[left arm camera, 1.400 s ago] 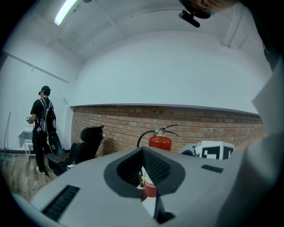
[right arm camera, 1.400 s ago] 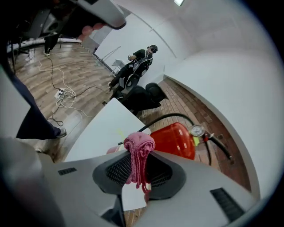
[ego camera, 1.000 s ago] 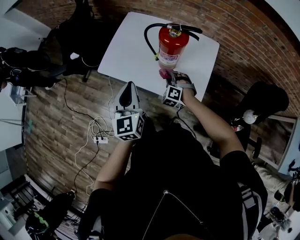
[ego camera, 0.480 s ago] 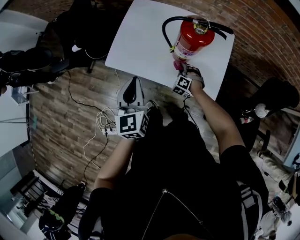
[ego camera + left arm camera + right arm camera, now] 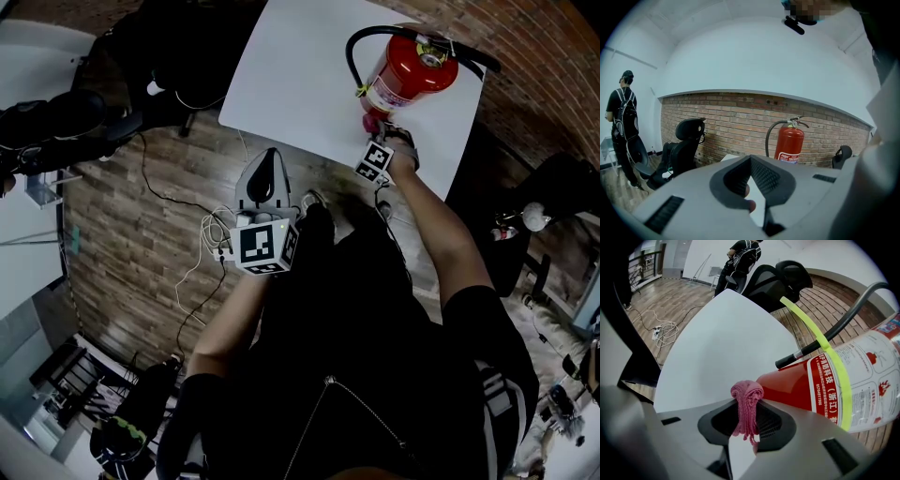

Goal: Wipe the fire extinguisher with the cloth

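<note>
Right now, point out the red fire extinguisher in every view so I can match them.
Head view: red fire extinguisher upper right, on the white table.
Left gripper view: right of centre, before the brick wall.
Right gripper view: close, filling the right side.
Shared landmark: its curved black hose.

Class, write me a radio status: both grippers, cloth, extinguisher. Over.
Right gripper shut on pink cloth, by fire extinguisher base. Left gripper shut, empty, short of table. Nothing blocking.

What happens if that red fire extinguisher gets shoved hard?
The fire extinguisher looks like a heavy metal cylinder, so light wiping probably won't shift it. It stands tall on a narrow base near the table edge, so a hard push might tip it. Toppled, its round body could roll.
</note>
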Demonstrator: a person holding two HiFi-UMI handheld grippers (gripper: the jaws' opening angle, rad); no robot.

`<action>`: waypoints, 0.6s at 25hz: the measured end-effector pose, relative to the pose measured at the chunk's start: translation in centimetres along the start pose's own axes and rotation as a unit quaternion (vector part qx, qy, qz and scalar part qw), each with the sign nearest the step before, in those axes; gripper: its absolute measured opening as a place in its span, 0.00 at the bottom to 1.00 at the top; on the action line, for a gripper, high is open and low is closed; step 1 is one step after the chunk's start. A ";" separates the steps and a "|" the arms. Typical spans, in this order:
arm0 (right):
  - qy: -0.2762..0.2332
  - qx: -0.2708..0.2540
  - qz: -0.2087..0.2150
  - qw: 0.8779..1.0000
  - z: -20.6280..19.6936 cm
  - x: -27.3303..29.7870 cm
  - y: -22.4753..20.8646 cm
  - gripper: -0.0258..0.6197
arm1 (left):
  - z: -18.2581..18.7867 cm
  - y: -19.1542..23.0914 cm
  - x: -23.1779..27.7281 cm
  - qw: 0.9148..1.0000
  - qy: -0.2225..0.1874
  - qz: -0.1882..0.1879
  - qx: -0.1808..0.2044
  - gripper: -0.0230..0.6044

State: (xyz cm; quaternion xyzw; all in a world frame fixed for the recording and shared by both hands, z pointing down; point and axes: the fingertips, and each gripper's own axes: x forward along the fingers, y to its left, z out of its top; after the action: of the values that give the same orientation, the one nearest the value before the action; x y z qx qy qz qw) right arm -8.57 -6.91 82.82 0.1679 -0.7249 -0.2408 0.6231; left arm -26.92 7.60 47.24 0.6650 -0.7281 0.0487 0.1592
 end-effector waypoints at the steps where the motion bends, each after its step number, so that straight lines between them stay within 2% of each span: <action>1: 0.001 0.001 -0.003 1.000 0.0 0.0 0.0 0.20 | -0.1 0.1 0.1 1.000 0.001 -0.002 0.001 0.05; 15: -0.007 0.011 -0.041 0.999 0.0 -3.8 -3.0 0.20 | -0.3 -1.1 0.0 0.999 -0.004 -0.033 0.011 0.05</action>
State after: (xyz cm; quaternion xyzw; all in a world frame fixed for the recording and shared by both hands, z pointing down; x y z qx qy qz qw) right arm -8.15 -7.33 77.99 0.2025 -0.7241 -0.2593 0.6062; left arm -25.80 7.52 47.35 0.6906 -0.7057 0.0487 0.1505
